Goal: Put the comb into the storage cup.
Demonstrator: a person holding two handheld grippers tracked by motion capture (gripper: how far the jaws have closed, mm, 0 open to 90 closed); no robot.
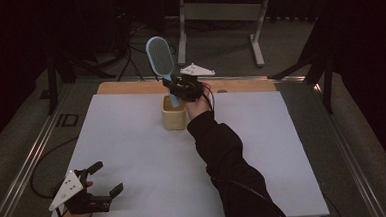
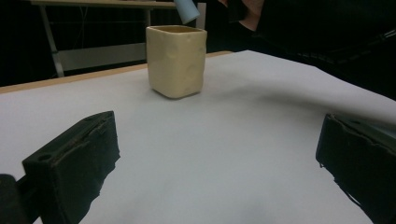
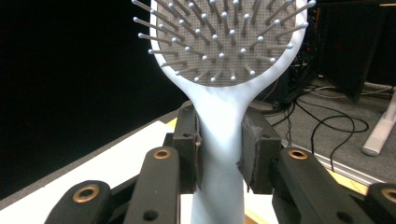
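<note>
A pale blue hairbrush [image 1: 160, 58] stands upright, its handle end just over the mouth of a cream square cup [image 1: 173, 112] at the back middle of the white sheet. My right gripper [image 1: 180, 88] is shut on the brush handle; in the right gripper view the hairbrush [image 3: 219, 140] runs up between the two black pads, bristle head at the top. My left gripper [image 1: 104, 178] rests open at the near left corner, nothing between its fingers. In the left gripper view the cup [image 2: 176, 60] stands ahead, with the brush handle tip [image 2: 187, 10] above its rim.
The white sheet [image 1: 133, 156] covers a wooden table top [image 1: 130, 88]. Metal rails edge the table at left and right. Cables and a table frame [image 1: 221, 12] lie on the floor behind. A dark sleeve [image 1: 229, 161] crosses the sheet's right half.
</note>
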